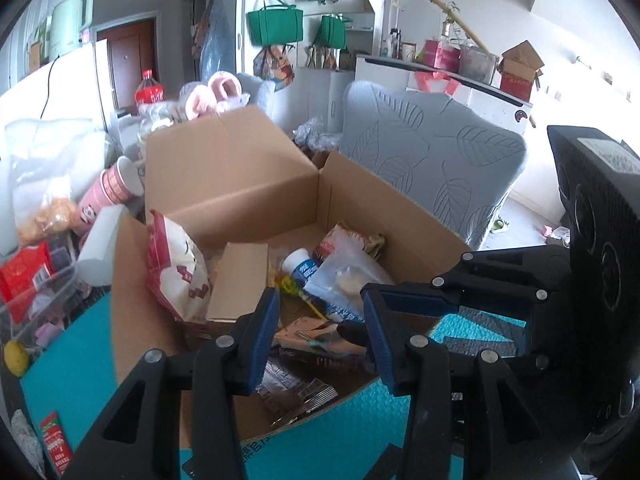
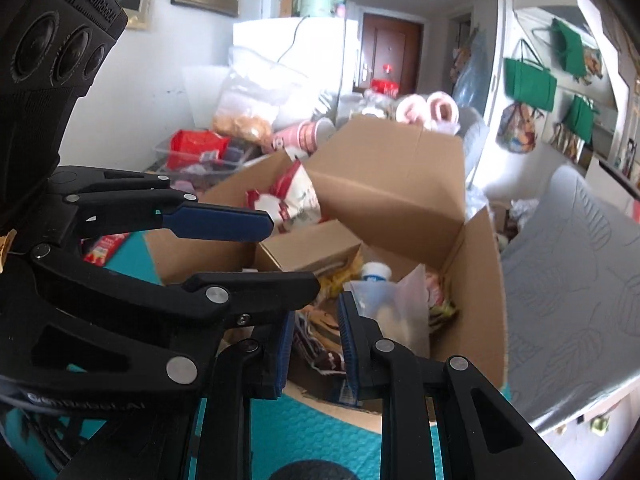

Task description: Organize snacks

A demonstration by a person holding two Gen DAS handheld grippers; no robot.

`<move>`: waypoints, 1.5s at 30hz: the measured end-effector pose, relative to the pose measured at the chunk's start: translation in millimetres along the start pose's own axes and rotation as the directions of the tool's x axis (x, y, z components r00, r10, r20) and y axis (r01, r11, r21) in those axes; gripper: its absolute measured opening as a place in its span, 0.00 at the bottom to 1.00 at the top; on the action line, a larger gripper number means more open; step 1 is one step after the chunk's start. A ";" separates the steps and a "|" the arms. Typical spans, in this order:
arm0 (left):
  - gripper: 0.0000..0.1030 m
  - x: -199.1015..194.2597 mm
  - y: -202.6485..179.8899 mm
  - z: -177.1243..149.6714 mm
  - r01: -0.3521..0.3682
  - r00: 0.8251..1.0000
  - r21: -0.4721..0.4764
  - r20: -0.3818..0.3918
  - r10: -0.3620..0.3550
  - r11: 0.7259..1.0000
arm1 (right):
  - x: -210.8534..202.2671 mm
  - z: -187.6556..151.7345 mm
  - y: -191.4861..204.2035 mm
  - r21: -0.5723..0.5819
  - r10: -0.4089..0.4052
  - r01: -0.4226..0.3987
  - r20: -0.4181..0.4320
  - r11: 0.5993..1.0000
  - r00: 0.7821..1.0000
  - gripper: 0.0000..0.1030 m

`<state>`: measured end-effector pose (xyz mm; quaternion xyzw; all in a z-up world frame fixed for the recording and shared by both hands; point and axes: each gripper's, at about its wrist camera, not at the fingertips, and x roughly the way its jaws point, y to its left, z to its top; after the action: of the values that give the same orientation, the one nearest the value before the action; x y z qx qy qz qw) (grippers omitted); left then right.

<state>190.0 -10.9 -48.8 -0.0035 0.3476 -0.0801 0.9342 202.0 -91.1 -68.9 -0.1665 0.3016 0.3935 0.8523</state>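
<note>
Snacks piled in an open cardboard box (image 1: 240, 184)

Both sets of jaws were held apart and empty; the red-and-white snack bag (image 1: 176, 272), judged light and crushable, would best be pinched at its top seam.

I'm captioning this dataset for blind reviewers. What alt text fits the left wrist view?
An open left gripper hovers empty over an open cardboard box of snacks, including a red-and-white bag, a white-capped bottle and a clear pouch. The right gripper reaches in from the right, above a teal mat.
</note>
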 end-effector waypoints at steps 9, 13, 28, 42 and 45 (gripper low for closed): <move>0.42 20.5 10.6 -11.1 -0.029 0.999 -0.031 -0.042 0.028 0.999 | 17.6 -10.8 -12.5 0.032 -0.014 0.015 -0.042 0.999 0.999 0.22; 0.42 22.8 12.6 -12.7 -0.056 0.997 -0.037 -0.047 0.054 0.998 | 21.1 -13.5 -12.1 0.039 -0.024 0.026 -0.061 0.999 0.998 0.22; 0.43 -3.3 13.2 14.5 -0.221 0.975 -0.074 -0.051 0.218 0.972 | -17.4 6.1 -12.0 0.081 -0.147 0.148 -0.021 0.986 0.989 0.64; 0.78 -44.8 4.8 28.2 -0.322 0.946 -0.082 0.008 0.324 0.943 | -54.0 23.3 -30.8 0.195 -0.273 0.282 -0.073 0.939 0.959 0.78; 0.78 -56.4 1.2 30.6 -0.317 0.947 -0.086 0.025 0.321 0.944 | -65.5 26.7 -29.8 0.206 -0.298 0.305 -0.066 0.930 0.952 0.78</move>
<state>168.0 -2.7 10.9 0.0136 0.3284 0.0862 0.9405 201.9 -133.5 -4.9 -0.1247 0.3274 0.2204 0.9103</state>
